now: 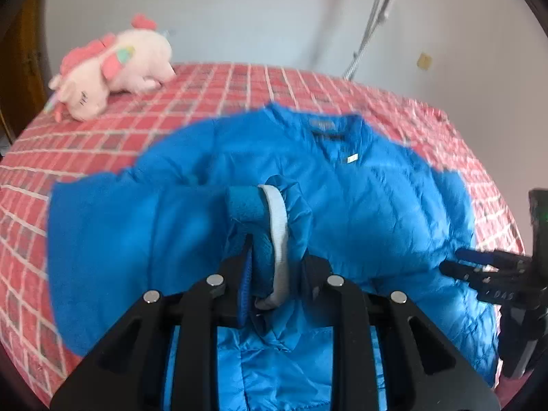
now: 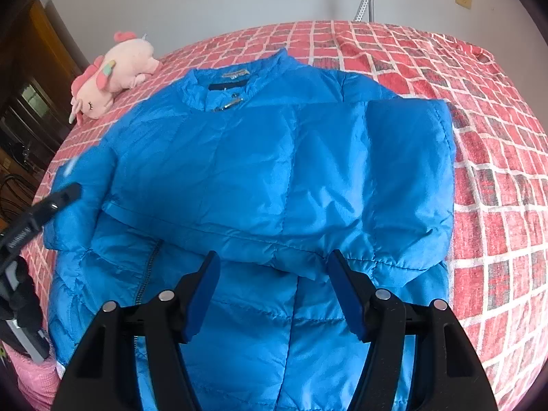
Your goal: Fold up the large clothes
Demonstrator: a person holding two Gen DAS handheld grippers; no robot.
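A bright blue puffer jacket (image 1: 376, 198) (image 2: 274, 157) lies front up on the bed, collar (image 2: 236, 82) toward the wall. One sleeve (image 2: 407, 171) is folded flat across the chest. My left gripper (image 1: 277, 257) is shut on the other sleeve's cuff (image 1: 260, 212), blue knit with a grey-white band, holding it bunched over the jacket's middle. My right gripper (image 2: 274, 257) stands open just above the lower front, nothing between its blue pads. Each gripper shows at the edge of the other's view: the right gripper (image 1: 479, 270) and the left gripper (image 2: 65, 195).
The bed cover (image 2: 479, 102) has a red brick pattern. A pink plush toy (image 1: 113, 65) (image 2: 113, 72) lies at the far left corner. A metal pole (image 1: 370, 34) leans on the white wall behind. Dark wooden furniture (image 2: 30, 102) stands left of the bed.
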